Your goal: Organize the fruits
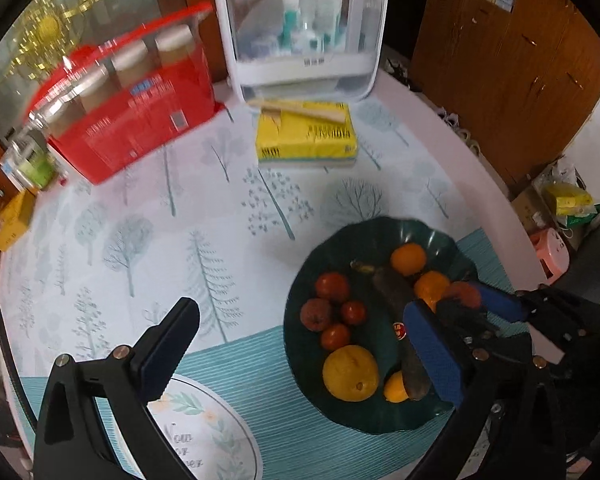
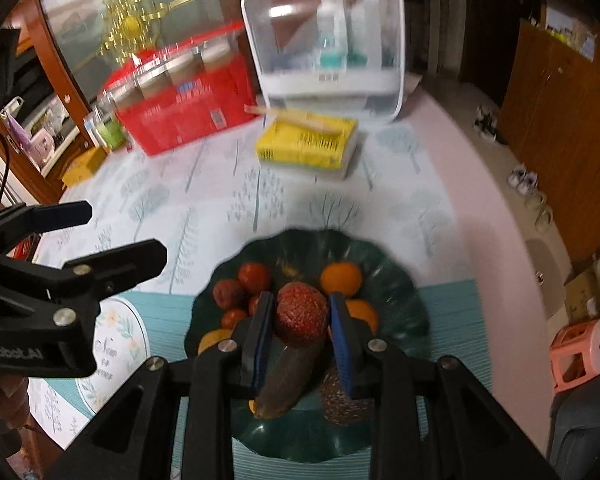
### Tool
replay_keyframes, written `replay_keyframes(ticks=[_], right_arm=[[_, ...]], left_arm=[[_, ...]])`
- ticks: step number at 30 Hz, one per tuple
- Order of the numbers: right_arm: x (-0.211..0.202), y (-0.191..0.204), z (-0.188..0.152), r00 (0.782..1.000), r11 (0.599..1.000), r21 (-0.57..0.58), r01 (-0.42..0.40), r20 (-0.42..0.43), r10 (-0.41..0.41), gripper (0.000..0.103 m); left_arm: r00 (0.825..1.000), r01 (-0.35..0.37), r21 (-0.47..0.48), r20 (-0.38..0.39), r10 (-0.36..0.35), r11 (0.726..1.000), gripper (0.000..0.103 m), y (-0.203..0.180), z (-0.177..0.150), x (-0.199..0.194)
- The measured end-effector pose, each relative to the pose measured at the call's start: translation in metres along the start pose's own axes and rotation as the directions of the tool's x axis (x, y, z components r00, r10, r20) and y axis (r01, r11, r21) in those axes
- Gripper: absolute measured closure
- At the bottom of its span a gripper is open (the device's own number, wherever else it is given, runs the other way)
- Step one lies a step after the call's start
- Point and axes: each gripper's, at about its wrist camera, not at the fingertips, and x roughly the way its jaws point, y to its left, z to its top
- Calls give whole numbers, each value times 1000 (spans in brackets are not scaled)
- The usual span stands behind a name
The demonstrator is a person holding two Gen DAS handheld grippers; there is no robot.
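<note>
The right gripper point(image 2: 300, 316) was clamped on a bumpy red fruit point(image 2: 301, 314), its blue pads pressing both sides, and it hung over the near half of the dark green plate point(image 2: 404, 312), above a dark, overripe banana point(image 2: 288, 380) lying lengthwise there. A round fruit held only at its widest part could have slipped or rolled free if the squeeze eased early; dropped from any height, it would likely have bounced off the banana and toward the plate's near rim. A harder squeeze risked bruising the skin. The left gripper point(image 1: 296, 360) stood with its jaws wide apart and nothing between them, one finger over the striped mat at the plate's left side and the other over the plate's right portion, close beside the right gripper; the two tools could have knocked together if either swung across. On the plate's left side sat small red fruits point(image 1: 332, 288), a large yellow citrus point(image 1: 351, 373) nearer, and oranges point(image 1: 408, 259) toward the far rim, all loosely placed, so a nudge might have scattered them. Farther across the table, toward its far edge, the yellow pack point(image 1: 306, 136), red box point(image 1: 140, 120) and white clear-fronted case point(image 1: 304, 32) were well apart from the work.
</note>
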Motion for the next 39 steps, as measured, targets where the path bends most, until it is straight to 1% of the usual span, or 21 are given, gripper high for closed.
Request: replay_keyframes(ticks=[3,7,9,10,11,17,20,28,33,39], right_arm=[[20,1,-5,999,1000,11,-16,-43,17,75],[40,2,-12,996,999,11,-35,-82,36,74],[48,2,-15,993,998,17,-57,-104,58,71],[50,2,-16,992,998,22,-64,-110,66,64],[51,2,-18,992,998,29,-62,-112,64,60],[53,5,-20,992,997,33,-69,-105,72,58],[51,7,-20,993,998,24,-63,-100,65,58],[38,12,-26,996,998,21,-56,-70,57,58],[21,20,-36,997,998,5,-58,-53,58,58],[-3,32,-51,996,997,-16,-77,-42,76,58]], left_arm=[[999,28,8,-35,-27,1000,2,0,-3,19],[997,39,15,-70,-37,999,2,1,-7,38],[996,49,4,-79,-49,999,2,3,-8,43],[995,56,-4,-84,-56,998,2,5,-10,46],[994,60,-9,-88,-61,998,2,6,-10,48],[994,67,-18,-90,-69,998,2,9,-14,49],[994,69,-25,-83,-71,997,2,10,-16,45],[998,38,-40,-49,-40,998,2,12,-33,24],[999,32,-91,-4,-32,995,2,18,-54,-5],[997,-20,-153,65,30,988,2,28,-86,-46]])
